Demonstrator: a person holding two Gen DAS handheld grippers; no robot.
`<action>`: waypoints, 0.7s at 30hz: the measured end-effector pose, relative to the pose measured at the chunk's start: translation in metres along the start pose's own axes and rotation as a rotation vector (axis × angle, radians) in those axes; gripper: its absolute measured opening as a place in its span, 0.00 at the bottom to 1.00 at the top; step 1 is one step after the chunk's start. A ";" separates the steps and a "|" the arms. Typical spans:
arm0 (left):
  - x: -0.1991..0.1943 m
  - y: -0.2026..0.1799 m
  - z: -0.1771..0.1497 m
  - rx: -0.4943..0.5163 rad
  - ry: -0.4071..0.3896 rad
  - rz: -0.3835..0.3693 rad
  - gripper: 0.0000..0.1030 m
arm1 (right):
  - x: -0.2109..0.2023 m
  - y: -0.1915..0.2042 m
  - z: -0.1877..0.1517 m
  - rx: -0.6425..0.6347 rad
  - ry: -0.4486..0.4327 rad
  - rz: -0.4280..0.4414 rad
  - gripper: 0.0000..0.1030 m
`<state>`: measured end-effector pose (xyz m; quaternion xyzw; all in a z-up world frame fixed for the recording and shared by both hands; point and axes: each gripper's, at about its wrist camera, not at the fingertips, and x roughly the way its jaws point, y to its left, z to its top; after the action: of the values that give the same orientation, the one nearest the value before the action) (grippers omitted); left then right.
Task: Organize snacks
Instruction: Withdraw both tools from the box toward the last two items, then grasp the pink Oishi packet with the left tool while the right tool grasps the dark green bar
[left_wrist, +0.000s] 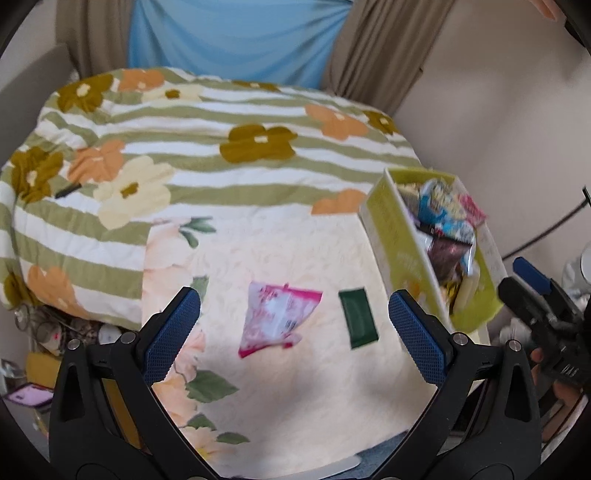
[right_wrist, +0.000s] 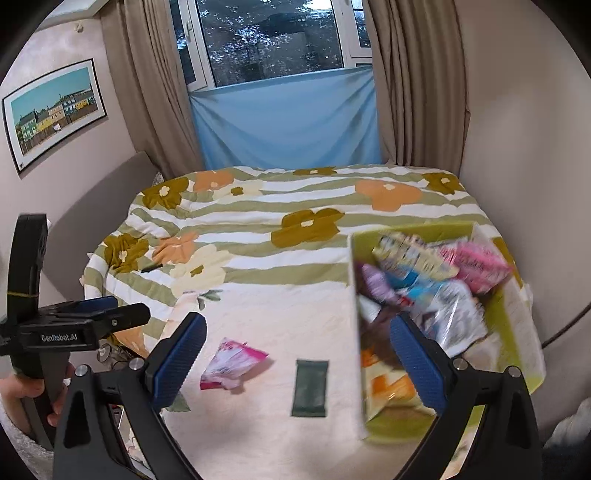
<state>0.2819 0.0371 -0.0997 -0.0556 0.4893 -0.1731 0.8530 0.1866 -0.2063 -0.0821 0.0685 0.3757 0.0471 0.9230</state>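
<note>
A pink and white snack packet (left_wrist: 275, 319) (right_wrist: 231, 365) lies on the cream blanket (left_wrist: 288, 398), with a dark green packet (left_wrist: 358, 318) (right_wrist: 310, 387) to its right. A yellow-green box (left_wrist: 397, 236) (right_wrist: 515, 325) at the right holds several snack packets. My left gripper (left_wrist: 293, 306) is open above the pink packet, nothing between its fingers. My right gripper (right_wrist: 297, 334) is open too, hovering over the green packet and the box's left wall. Each gripper shows at the edge of the other's view.
A striped floral quilt (right_wrist: 295, 229) covers the far half of the bed. Curtains and a blue cloth (right_wrist: 288, 122) hang under the window behind. Clutter lies on the floor at the left (left_wrist: 48, 332). A framed picture (right_wrist: 51, 114) hangs on the left wall.
</note>
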 end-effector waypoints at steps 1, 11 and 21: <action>0.004 0.005 -0.003 0.009 0.017 -0.008 0.99 | 0.003 0.006 -0.006 0.000 0.005 -0.009 0.96; 0.074 0.031 -0.024 0.074 0.167 -0.074 0.99 | 0.054 0.038 -0.077 0.067 0.088 -0.119 0.96; 0.161 0.030 -0.037 0.118 0.280 -0.111 0.98 | 0.120 0.028 -0.113 0.087 0.155 -0.216 0.96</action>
<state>0.3315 0.0121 -0.2579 -0.0079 0.5886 -0.2545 0.7672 0.1920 -0.1522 -0.2400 0.0638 0.4528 -0.0638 0.8870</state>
